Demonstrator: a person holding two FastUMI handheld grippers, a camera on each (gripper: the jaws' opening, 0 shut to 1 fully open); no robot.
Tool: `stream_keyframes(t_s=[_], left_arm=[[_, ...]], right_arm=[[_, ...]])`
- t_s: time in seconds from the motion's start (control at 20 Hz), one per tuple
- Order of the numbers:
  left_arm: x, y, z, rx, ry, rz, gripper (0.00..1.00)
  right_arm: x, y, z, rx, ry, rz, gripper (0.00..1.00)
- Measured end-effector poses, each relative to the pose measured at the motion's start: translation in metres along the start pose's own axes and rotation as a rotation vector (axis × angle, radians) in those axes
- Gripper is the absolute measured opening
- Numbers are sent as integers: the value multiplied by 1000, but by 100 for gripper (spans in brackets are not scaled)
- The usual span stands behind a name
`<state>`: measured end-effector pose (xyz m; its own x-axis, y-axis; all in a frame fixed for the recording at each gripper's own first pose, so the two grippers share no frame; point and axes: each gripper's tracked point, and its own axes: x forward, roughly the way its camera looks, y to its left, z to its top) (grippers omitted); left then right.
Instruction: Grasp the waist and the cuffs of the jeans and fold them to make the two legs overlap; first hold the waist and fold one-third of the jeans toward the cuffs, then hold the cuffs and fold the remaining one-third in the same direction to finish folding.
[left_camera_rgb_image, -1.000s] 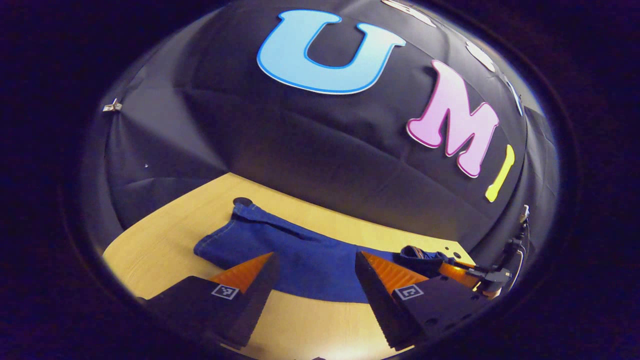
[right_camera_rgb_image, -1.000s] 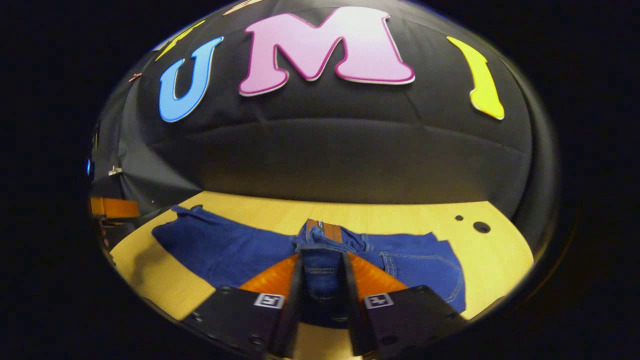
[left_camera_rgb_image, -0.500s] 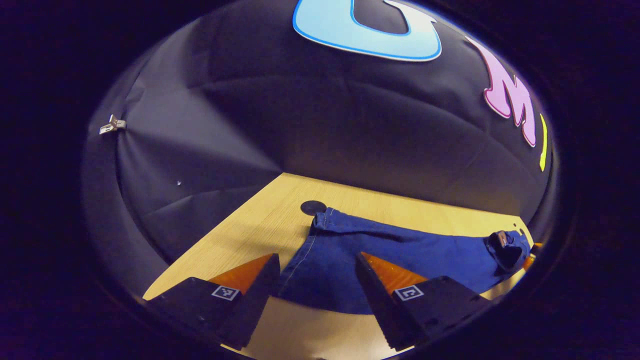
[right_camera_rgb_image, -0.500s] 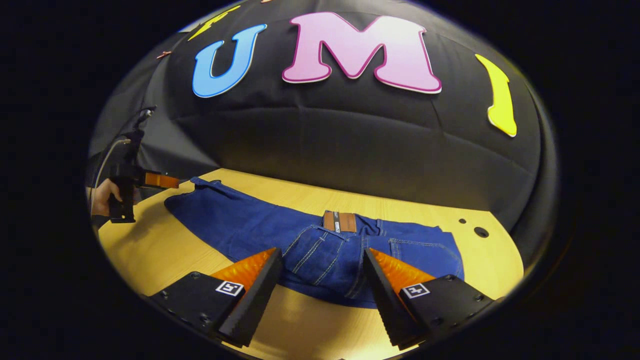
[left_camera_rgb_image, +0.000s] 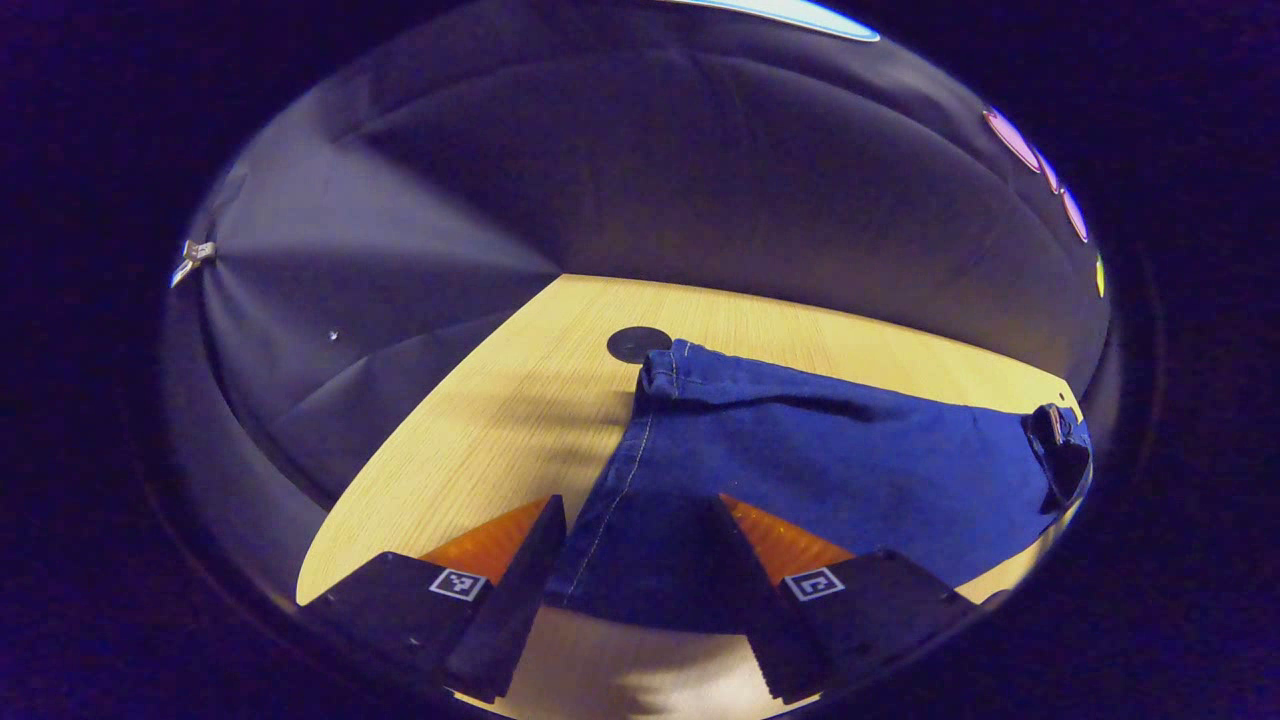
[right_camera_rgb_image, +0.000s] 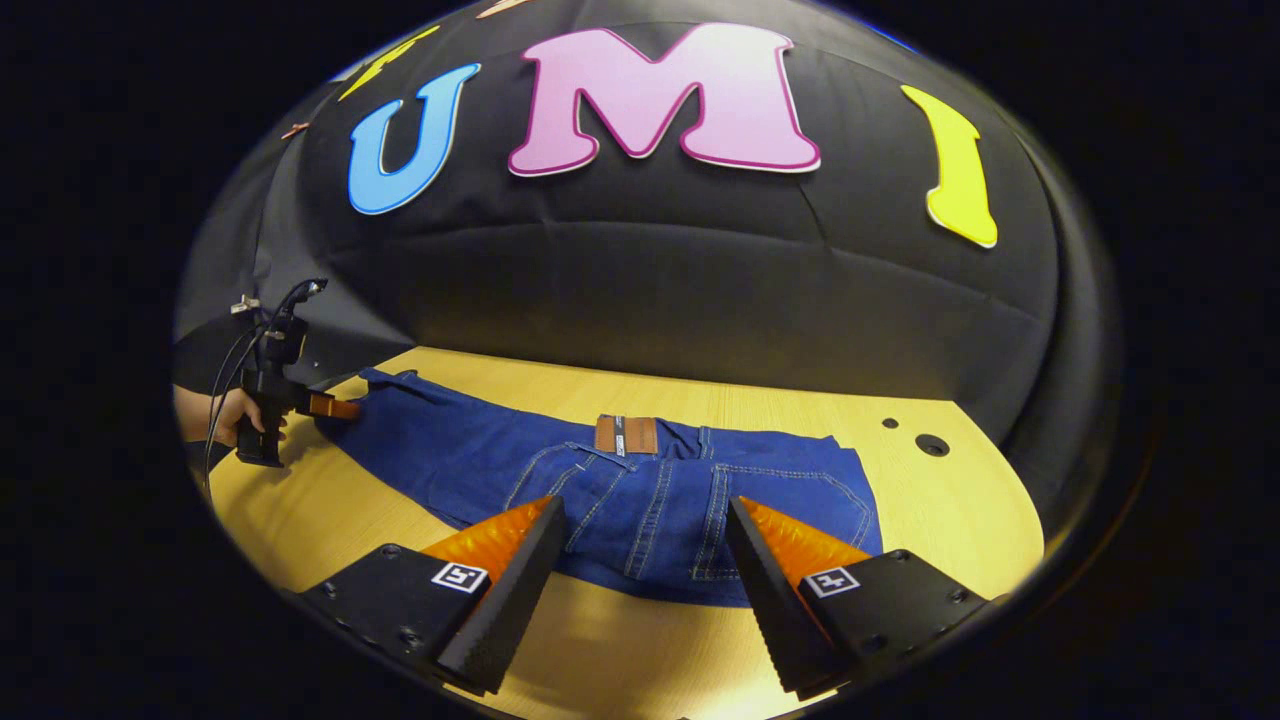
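The blue jeans (right_camera_rgb_image: 640, 490) lie flat on the wooden table (right_camera_rgb_image: 960, 510), legs overlapped, waist with a brown patch (right_camera_rgb_image: 627, 435) toward the right. My right gripper (right_camera_rgb_image: 645, 505) stands open just in front of the waist, touching nothing. At the far left of the right gripper view a hand (right_camera_rgb_image: 215, 415) holds the left gripper (right_camera_rgb_image: 335, 407) at the cuff end. In the left gripper view, my left gripper (left_camera_rgb_image: 633, 510) is open with the cuff end of the jeans (left_camera_rgb_image: 800, 460) lying between its fingers. The waist (left_camera_rgb_image: 1060, 450) shows at the far right.
A round dark hole (left_camera_rgb_image: 638, 343) in the table sits just beyond the cuffs. Two more holes (right_camera_rgb_image: 932, 445) lie past the waist on the right. The black cloth wall (right_camera_rgb_image: 700, 290) closes the back of the table. Bare wood (left_camera_rgb_image: 480, 420) stretches left of the cuffs.
My right gripper has opened, let go of the waist and drawn back a little. My left gripper has moved down and in, so the cuff end now lies between its fingers.
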<state>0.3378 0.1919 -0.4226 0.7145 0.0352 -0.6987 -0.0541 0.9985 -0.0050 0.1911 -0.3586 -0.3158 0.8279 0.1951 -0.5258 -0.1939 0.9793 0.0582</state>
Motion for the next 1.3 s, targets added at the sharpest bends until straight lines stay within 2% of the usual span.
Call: stream_keyframes(t_s=[0.05,0.1,0.15,0.2,0.4,0.5,0.6,0.7,0.8,1.05,1.3], left_arm=[[5,-5,-2,7,4,-16,90],[8,-14,-3,-6,2,-33,63],[7,-20,-2,-19,3,-44,58],[5,-22,-6,-26,8,-60,41],[-1,-34,-5,-66,4,-138,12],[-3,-42,-6,-143,-8,-173,7],[-6,-44,2,-212,-33,-169,6],[-19,-47,19,-219,-77,-158,6],[-54,-59,38,-186,-112,-172,6],[-129,-135,109,-202,-170,-318,6],[-180,-257,133,-200,-149,-475,6]], right_arm=[[-1,-3,-4,9,8,-3,98],[0,-4,-8,15,15,-5,98],[0,-5,-13,21,28,-5,98],[0,-4,-18,26,42,-2,98],[2,-1,-25,5,59,9,98],[3,-7,-25,7,60,6,98],[2,-15,-21,22,62,-4,98],[-3,-29,-13,14,53,-28,98],[-10,-45,-3,1,41,-54,97],[-36,-88,22,10,15,-125,97],[-68,-130,35,-2,-2,-196,97]])
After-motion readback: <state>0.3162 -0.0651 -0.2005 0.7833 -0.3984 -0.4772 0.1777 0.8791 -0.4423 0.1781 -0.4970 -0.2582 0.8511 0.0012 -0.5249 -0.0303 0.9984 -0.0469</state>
